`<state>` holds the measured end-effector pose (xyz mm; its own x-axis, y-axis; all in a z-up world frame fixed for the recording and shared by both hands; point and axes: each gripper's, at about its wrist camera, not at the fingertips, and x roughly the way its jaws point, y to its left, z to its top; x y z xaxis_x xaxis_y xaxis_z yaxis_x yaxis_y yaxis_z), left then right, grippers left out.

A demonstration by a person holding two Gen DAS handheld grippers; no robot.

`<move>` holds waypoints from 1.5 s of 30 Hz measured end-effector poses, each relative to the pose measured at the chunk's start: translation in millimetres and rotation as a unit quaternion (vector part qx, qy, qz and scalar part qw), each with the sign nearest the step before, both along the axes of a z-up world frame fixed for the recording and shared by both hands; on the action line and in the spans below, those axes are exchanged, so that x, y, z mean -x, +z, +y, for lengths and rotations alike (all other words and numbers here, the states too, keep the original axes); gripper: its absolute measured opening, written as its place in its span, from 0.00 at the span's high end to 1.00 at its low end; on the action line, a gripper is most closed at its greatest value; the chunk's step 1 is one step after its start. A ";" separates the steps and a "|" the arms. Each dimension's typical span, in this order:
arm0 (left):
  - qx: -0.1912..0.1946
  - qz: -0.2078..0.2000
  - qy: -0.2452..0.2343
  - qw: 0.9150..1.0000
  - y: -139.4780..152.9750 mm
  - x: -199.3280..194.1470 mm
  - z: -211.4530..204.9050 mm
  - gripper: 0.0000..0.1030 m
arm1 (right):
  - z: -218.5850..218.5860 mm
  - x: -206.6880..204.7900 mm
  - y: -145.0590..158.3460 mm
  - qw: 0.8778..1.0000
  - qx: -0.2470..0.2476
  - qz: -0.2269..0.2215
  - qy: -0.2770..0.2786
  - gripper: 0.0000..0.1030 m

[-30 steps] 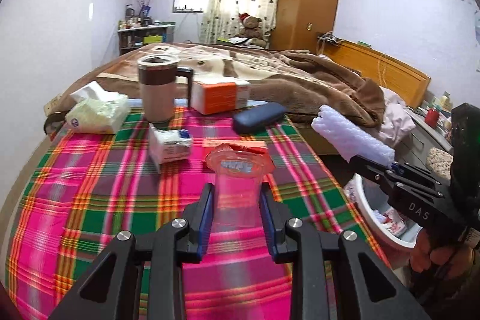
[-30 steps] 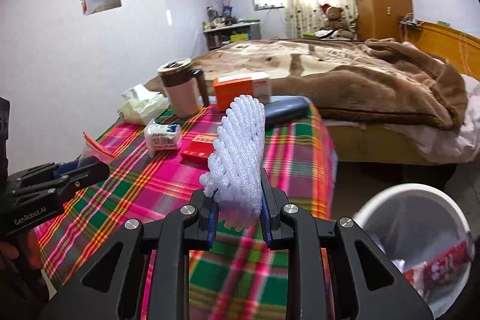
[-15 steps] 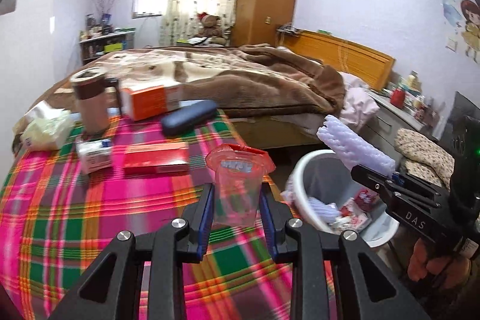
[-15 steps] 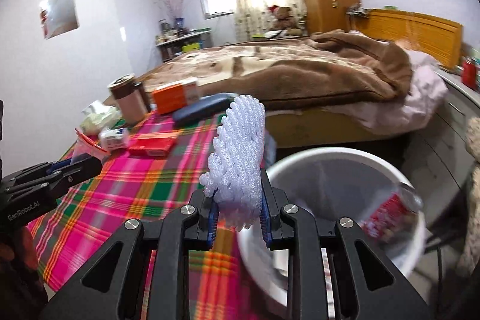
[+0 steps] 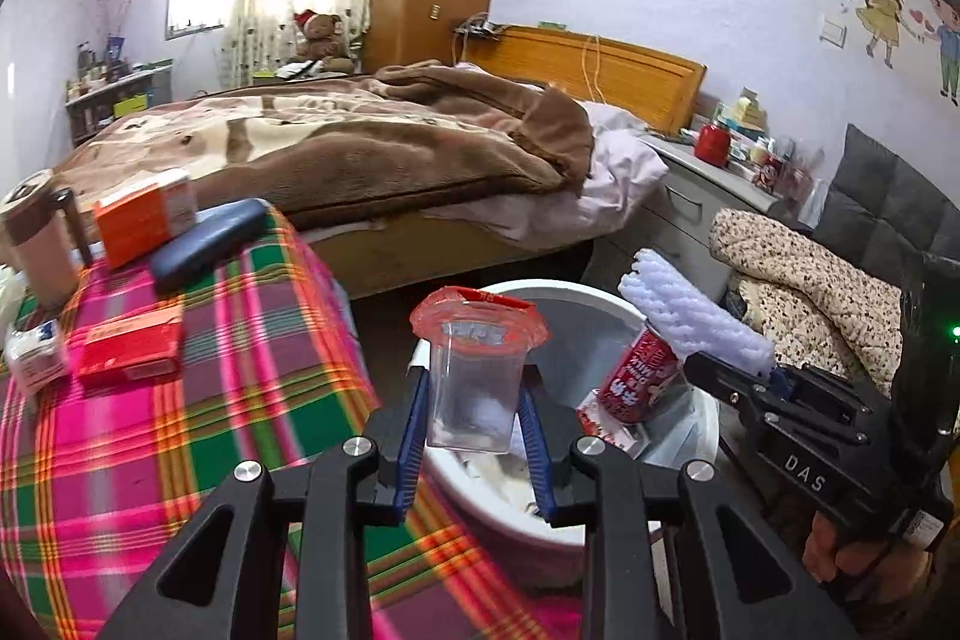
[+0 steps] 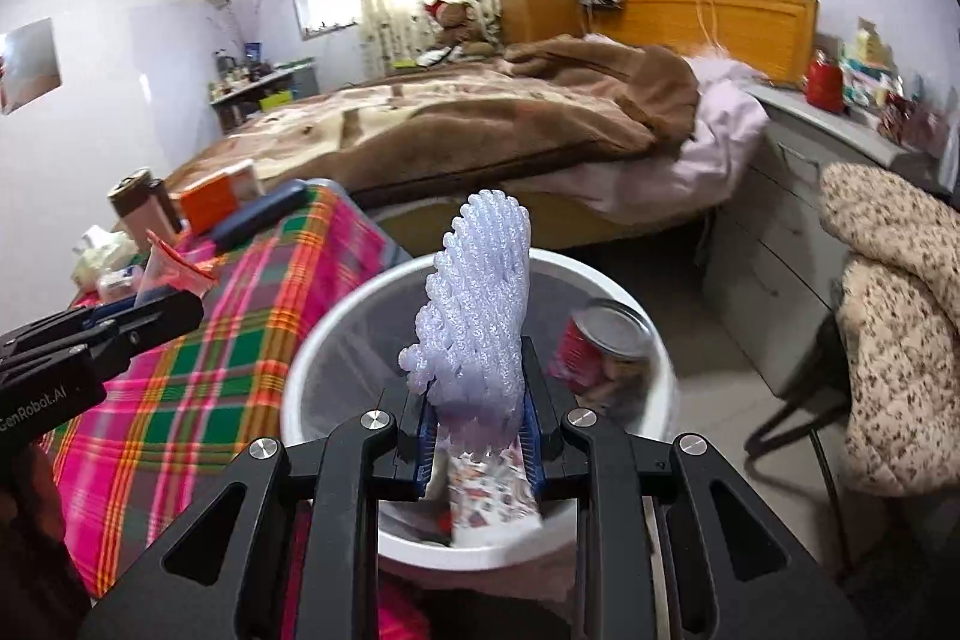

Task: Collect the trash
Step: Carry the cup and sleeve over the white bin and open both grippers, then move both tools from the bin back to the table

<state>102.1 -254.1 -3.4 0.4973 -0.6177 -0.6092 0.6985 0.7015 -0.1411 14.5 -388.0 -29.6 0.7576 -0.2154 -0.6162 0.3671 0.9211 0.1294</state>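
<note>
My left gripper (image 5: 474,421) is shut on a clear plastic cup (image 5: 474,382) with a torn red film lid. It hangs over the near rim of a white trash bin (image 5: 600,295) beside the table. In the right wrist view my right gripper (image 6: 477,430) is shut on a white foam fruit net (image 6: 480,304), held upright above the same bin (image 6: 336,322). A red can (image 6: 600,349) and wrappers lie inside. Each gripper shows in the other's view: the right gripper (image 5: 729,370) with the foam net (image 5: 690,319), the left gripper (image 6: 159,310) with the cup (image 6: 162,271).
The plaid-covered table (image 5: 180,430) holds a red box (image 5: 129,349), an orange box (image 5: 144,214), a dark case (image 5: 207,244), a mug (image 5: 39,244) and a small carton (image 5: 33,358). A bed (image 5: 360,142) lies behind. A grey dresser (image 6: 798,196) and a padded chair (image 6: 888,328) stand right of the bin.
Both grippers have swung right, from over the table to above the white bin, each still holding its item. The bin has come into the centre of both views.
</note>
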 end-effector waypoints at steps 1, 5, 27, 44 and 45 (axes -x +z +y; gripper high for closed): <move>-0.003 0.000 -0.004 1.000 -1.6 0.1 -6.3 0.71 | -3.0 1.4 -1.5 1.000 -0.001 0.002 -0.003 0.77; -0.008 0.011 -0.020 1.000 -8.0 -1.1 -28.9 0.71 | -12.2 1.6 -7.9 1.000 -0.008 0.015 -0.011 0.77; -0.008 0.026 -0.011 1.000 -18.1 -16.0 -40.8 0.42 | -30.6 4.4 -24.6 0.999 -0.023 0.046 -0.012 0.39; 0.008 0.008 0.042 0.999 -0.7 -20.1 18.7 0.42 | -2.8 -6.7 -9.4 1.000 -0.009 0.024 0.013 0.39; 0.007 0.007 0.047 0.999 -0.2 -21.1 22.6 0.42 | 0.1 -8.7 -8.5 1.000 -0.007 0.022 0.017 0.39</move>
<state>123.2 -231.6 -3.5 0.5454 -0.5774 -0.6076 0.6273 0.7620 -0.1609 23.2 -388.0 -38.0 0.7362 -0.1807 -0.6521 0.3412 0.9314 0.1271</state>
